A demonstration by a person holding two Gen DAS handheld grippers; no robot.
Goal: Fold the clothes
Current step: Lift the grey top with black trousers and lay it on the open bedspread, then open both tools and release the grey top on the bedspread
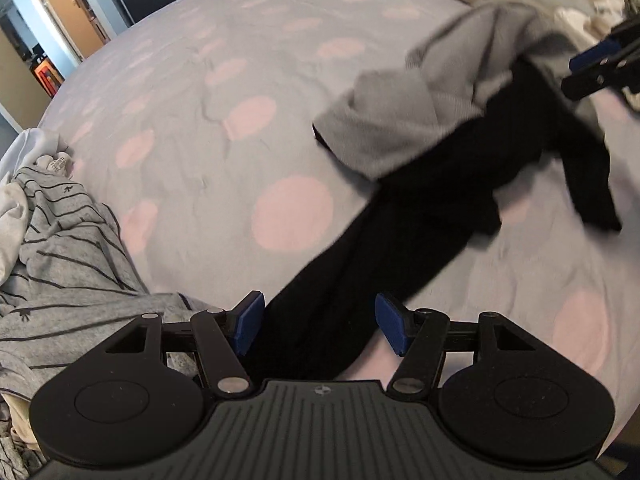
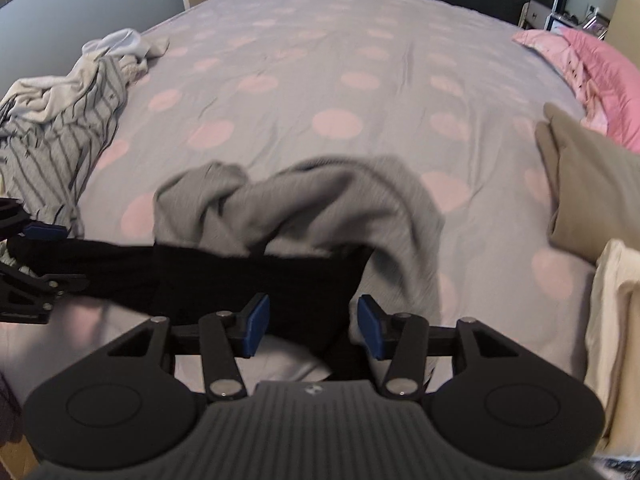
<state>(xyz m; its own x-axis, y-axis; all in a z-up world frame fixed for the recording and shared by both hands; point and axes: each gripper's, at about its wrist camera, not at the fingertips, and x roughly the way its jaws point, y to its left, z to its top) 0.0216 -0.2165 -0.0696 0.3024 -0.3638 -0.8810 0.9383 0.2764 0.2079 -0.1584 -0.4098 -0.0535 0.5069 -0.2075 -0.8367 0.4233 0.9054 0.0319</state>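
A long black garment (image 1: 420, 220) lies rumpled across the dotted bedsheet (image 1: 200, 80), with a grey garment (image 1: 400, 128) bunched over its far part. My left gripper (image 1: 320, 320) is open low over one end, and the black cloth runs loosely between its blue pads (image 1: 250, 320). My right gripper (image 2: 310, 324) is open over the other end of the black garment (image 2: 260, 280), with cloth between its pads (image 2: 370, 328) and the grey garment (image 2: 320, 208) just beyond. Each gripper shows at the edge of the other's view: the right gripper (image 1: 592, 68), the left gripper (image 2: 40, 256).
A heap of striped grey and white clothes (image 2: 60, 128) lies on the left of the bed. On the right are a folded beige piece (image 2: 592, 192), a cream piece (image 2: 616, 320) and a pink pillow (image 2: 592, 72). The bedsheet (image 2: 320, 60) stretches far ahead.
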